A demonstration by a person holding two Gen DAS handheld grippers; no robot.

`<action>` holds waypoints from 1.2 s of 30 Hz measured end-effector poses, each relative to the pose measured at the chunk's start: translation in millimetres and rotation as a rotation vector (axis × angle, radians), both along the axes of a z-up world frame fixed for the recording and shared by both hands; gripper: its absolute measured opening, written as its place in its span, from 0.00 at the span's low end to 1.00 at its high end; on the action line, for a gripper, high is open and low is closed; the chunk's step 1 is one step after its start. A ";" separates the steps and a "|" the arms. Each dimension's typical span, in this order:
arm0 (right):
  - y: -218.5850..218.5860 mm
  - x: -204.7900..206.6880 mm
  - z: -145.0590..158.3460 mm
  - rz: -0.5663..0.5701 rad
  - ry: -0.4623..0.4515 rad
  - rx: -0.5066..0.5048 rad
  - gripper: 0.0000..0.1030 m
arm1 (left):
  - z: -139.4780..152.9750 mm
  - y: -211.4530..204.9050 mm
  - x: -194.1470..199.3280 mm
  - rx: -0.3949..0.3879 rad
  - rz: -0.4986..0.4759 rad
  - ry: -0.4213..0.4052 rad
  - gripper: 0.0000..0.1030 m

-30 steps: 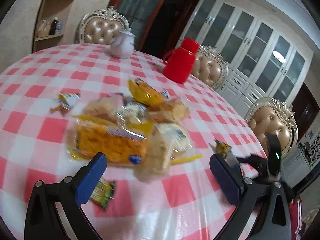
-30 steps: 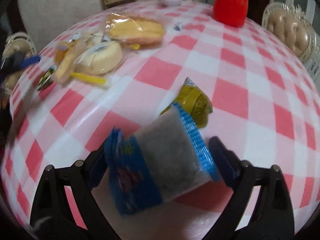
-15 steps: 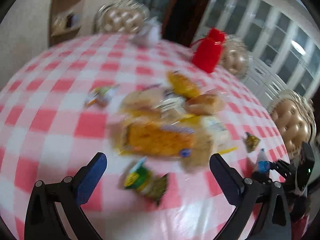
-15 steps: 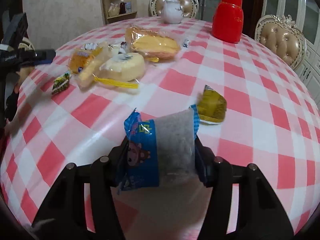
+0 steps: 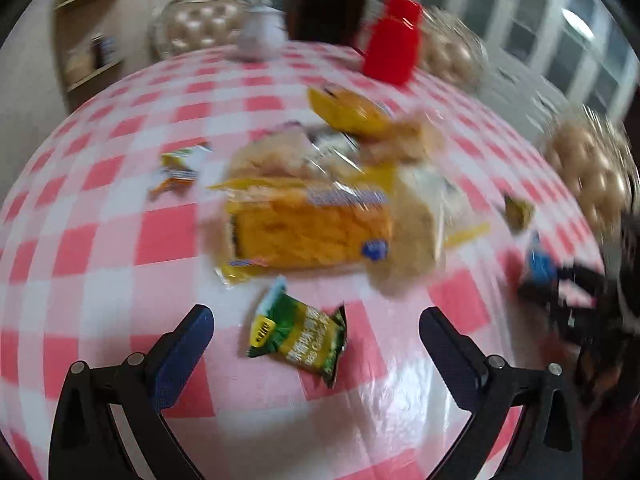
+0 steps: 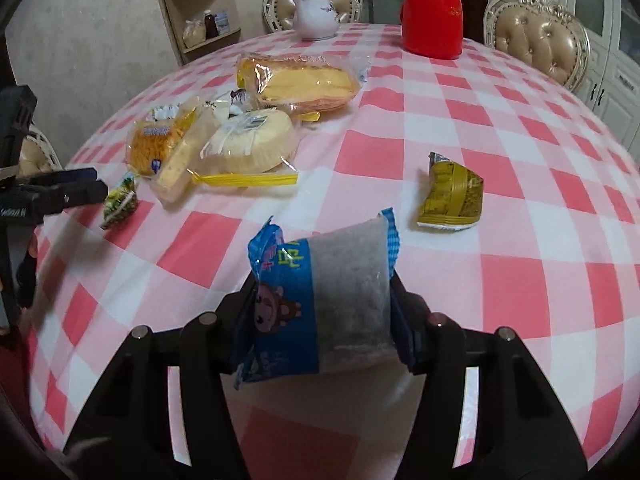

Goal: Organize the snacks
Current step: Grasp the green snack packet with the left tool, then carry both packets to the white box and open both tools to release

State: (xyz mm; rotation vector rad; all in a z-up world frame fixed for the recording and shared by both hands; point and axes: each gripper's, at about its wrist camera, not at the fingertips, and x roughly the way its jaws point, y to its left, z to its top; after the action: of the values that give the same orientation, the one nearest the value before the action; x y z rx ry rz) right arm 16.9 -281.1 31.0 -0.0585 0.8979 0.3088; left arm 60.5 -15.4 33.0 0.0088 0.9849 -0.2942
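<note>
Green packet was seen lying flat on the checked cloth, between and just ahead of the left gripper fingers, which were held wide apart with nothing clamped. Its long axis was judged to run roughly across the gap, tilted down to the right, so a slight roll of the wrist was probably needed before closing. Snack pile was found just behind it; bare cloth was seen on either side, giving room for the fingers to come down. Blue packet was held clear of the cloth, clamped across its width by the right gripper. Gold packet was left alone to its right, well apart from the pile. Open cloth lay between the blue packet and the pile.
</note>
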 end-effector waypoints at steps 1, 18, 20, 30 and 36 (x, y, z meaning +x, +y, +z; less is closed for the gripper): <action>1.7 -0.9 0.3 0.002 0.000 0.003 0.59 | -3.3 -0.7 2.2 0.013 -0.028 0.012 1.00; 28.4 -13.7 2.1 0.027 -0.019 0.057 0.59 | -22.0 -9.6 -2.6 0.114 -0.122 -0.074 0.42; 22.5 -11.0 0.7 0.008 -0.007 0.090 0.59 | -21.1 -10.7 -3.5 0.112 -0.119 -0.078 0.42; -4.1 -12.7 5.5 -0.127 -0.026 0.234 0.59 | -16.3 -4.0 -10.9 -0.011 -0.039 -0.065 0.42; 8.6 -26.6 6.0 -0.155 -0.016 0.234 0.59 | -4.5 4.8 -37.8 -0.058 0.109 -0.090 0.42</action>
State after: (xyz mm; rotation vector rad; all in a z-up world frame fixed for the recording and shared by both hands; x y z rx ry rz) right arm -9.7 -272.5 36.9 0.2234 0.8397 0.2666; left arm 22.7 -10.6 28.5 -0.0836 0.8835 -0.2206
